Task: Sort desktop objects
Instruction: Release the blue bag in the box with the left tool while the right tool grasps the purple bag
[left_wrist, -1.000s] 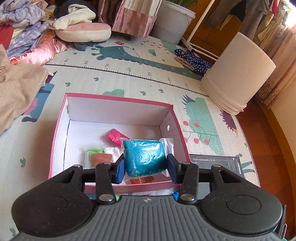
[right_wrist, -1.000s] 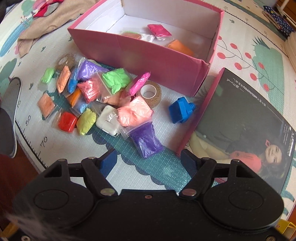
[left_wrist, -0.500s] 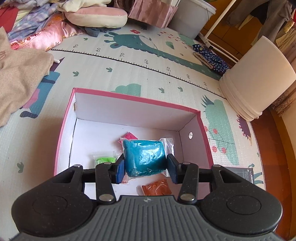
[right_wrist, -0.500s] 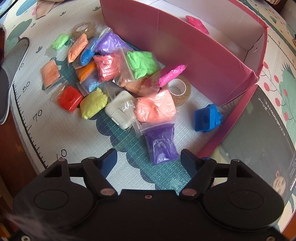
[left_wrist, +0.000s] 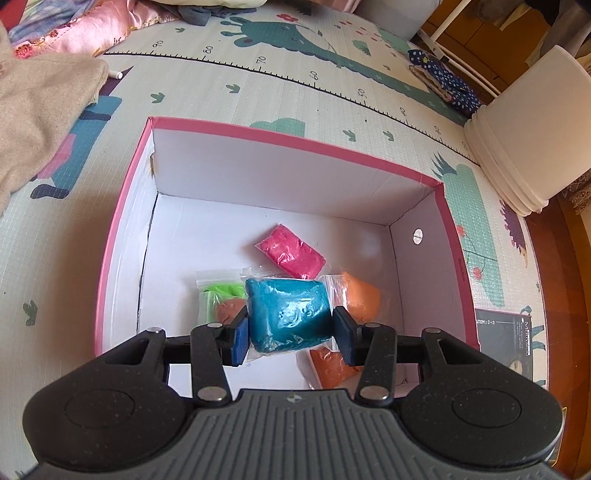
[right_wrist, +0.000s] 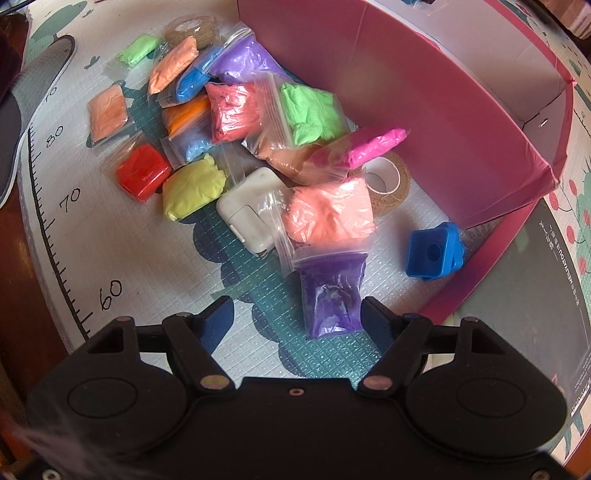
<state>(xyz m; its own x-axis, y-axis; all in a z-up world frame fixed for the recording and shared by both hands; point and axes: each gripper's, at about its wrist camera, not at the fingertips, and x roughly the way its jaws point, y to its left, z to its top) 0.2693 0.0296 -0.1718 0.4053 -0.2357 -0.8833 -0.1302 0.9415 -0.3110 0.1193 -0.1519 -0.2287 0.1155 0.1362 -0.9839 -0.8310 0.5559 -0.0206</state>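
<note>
Your left gripper (left_wrist: 291, 334) has advanced from the near rim of the pink box (left_wrist: 295, 142) to well over its floor, jaws clamped on the teal clay bag (left_wrist: 288, 317). Bagged clay already lies ahead of and beside both jaws, so release appears close. Your right gripper (right_wrist: 297, 317) has dropped toward the purple bag (right_wrist: 330, 295), now between its wide jaws.

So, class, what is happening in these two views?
A person is sorting bagged clay into a pink box. The left gripper holds a teal clay bag over the box, above bags already inside. The right gripper hangs open over the floor pile, nearest a purple clay bag.
</note>
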